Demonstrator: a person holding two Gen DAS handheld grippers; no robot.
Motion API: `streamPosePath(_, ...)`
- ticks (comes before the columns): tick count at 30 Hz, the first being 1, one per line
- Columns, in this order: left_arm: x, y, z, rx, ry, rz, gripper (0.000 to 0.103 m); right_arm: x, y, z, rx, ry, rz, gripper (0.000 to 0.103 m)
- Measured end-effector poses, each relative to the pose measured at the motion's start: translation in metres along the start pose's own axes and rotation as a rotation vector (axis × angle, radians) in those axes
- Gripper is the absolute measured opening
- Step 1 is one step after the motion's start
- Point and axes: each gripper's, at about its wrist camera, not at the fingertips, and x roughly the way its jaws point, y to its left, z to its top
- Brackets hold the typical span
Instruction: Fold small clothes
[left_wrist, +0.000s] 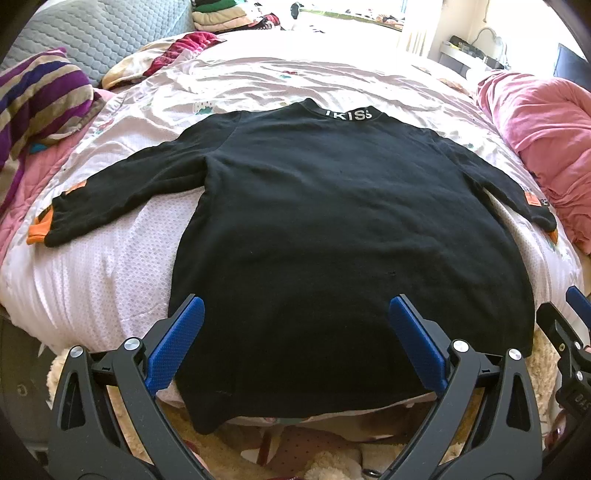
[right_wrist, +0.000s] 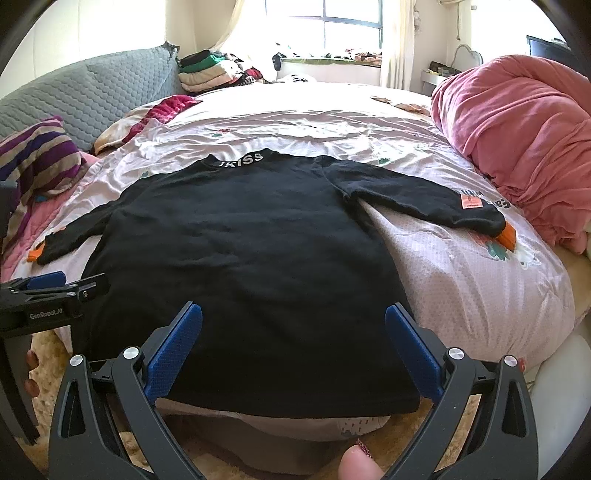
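Note:
A black long-sleeved shirt (left_wrist: 314, 221) (right_wrist: 240, 251) lies flat on the bed, collar with white letters at the far end, hem at the near edge. Both sleeves spread sideways and end in orange cuffs (left_wrist: 38, 230) (right_wrist: 508, 232). My left gripper (left_wrist: 295, 314) is open above the hem's left part, nothing between its blue pads (left_wrist: 177, 343). My right gripper (right_wrist: 293, 317) is open over the hem's right part, also holding nothing. The left gripper shows at the left edge of the right wrist view (right_wrist: 55, 288), and the right one at the right edge of the left wrist view (left_wrist: 569, 317).
The pale pink bedsheet (left_wrist: 110, 280) (right_wrist: 480, 288) covers the bed. A bunched pink quilt (left_wrist: 546, 147) (right_wrist: 517, 140) lies at the right. A striped purple blanket (left_wrist: 40, 99) and a grey quilted headboard (right_wrist: 92, 96) are at the left. Stacked clothes (right_wrist: 207, 74) sit far back. Fingers of a hand (right_wrist: 31, 373) show.

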Motion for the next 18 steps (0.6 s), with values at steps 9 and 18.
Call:
streamPosePath(9, 0.002, -0.0013, 0.0, 0.006, -0.001, 0.0, 0.094, 0.0016, -0.0009, 0.0003, 0.001, -0.003, -0.001, 0.099)
streamPosePath(18, 0.0053, -0.0068, 0.0056, 0.013, 0.002, -0.015, 0.094, 0.0031, -0.0049, 0.0038, 0.005, -0.008, 0.003, 0.099)
